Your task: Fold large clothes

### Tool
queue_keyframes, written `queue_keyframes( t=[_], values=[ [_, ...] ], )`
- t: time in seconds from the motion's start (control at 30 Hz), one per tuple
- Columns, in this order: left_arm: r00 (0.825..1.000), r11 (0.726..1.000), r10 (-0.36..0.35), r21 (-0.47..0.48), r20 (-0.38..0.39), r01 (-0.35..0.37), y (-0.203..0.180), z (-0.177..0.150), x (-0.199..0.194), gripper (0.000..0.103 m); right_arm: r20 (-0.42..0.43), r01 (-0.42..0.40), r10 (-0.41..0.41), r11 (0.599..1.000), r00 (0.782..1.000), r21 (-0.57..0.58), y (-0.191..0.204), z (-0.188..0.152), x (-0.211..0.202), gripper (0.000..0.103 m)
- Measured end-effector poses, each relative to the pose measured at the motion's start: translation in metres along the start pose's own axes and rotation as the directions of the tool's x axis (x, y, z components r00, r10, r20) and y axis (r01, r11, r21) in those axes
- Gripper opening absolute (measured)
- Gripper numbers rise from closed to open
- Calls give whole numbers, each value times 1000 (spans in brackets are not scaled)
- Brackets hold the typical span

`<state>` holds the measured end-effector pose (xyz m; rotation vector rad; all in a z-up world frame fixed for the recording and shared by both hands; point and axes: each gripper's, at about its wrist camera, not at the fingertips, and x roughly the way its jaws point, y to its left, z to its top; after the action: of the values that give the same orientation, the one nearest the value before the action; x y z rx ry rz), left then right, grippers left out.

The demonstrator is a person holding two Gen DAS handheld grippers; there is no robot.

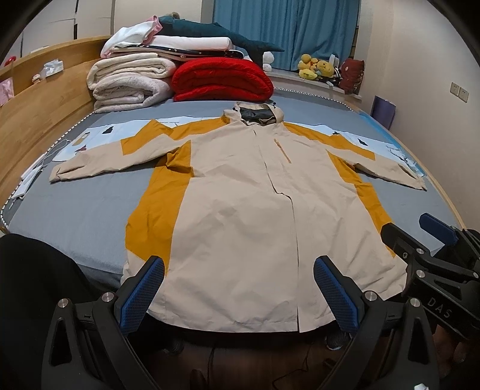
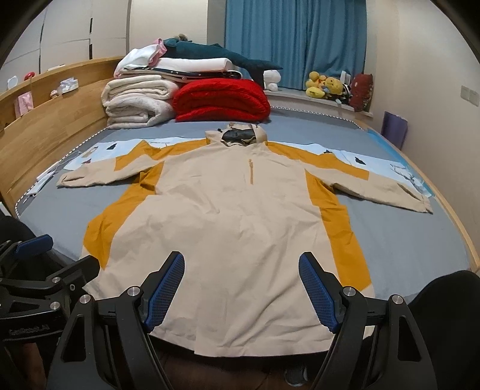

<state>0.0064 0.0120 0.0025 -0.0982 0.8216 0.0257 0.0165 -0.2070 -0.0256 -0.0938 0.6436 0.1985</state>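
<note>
Soft, even indoor light, no hard shadows or glare on the beige-and-mustard hooded jacket (image 1: 240, 192). Fisheye bends the long wooden headboard (image 1: 45, 120), corners vignette black. Floor below looks dim, perhaps slightly soft.

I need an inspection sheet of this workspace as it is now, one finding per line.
Surface: bed with grey sheet, printed light-blue band under the sleeves.
Job's things: beige and mustard jacket spread flat, front up, sleeves out, hem at near edge.
Clutter: folded blankets, red quilt, plush toys.
Grippers: left claw and right claw open over the hem, holding nothing.
Cables: nothing seen.
Surroundings: blue curtain, wooden headboard.
</note>
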Motion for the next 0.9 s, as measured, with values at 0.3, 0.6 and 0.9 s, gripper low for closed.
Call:
queue_keyframes(
  t=[0.3, 0.6, 0.9],
  values=[
    [1000, 1000, -6, -2, 3, 6, 3, -3, 1, 99, -1, 0, -1, 1000, 1000, -5, 0, 0, 1, 79],
    [1000, 1000, 1, -5, -2, -1, -2, -4, 4, 99, -2, 3, -3, 1000, 1000, 4, -3, 1, 0, 79],
    [1000, 1000, -1, -5, 0, 1, -3, -6, 5, 99, 0, 3, -3, 1000, 1000, 5, -4, 0, 1, 79]
  ],
)
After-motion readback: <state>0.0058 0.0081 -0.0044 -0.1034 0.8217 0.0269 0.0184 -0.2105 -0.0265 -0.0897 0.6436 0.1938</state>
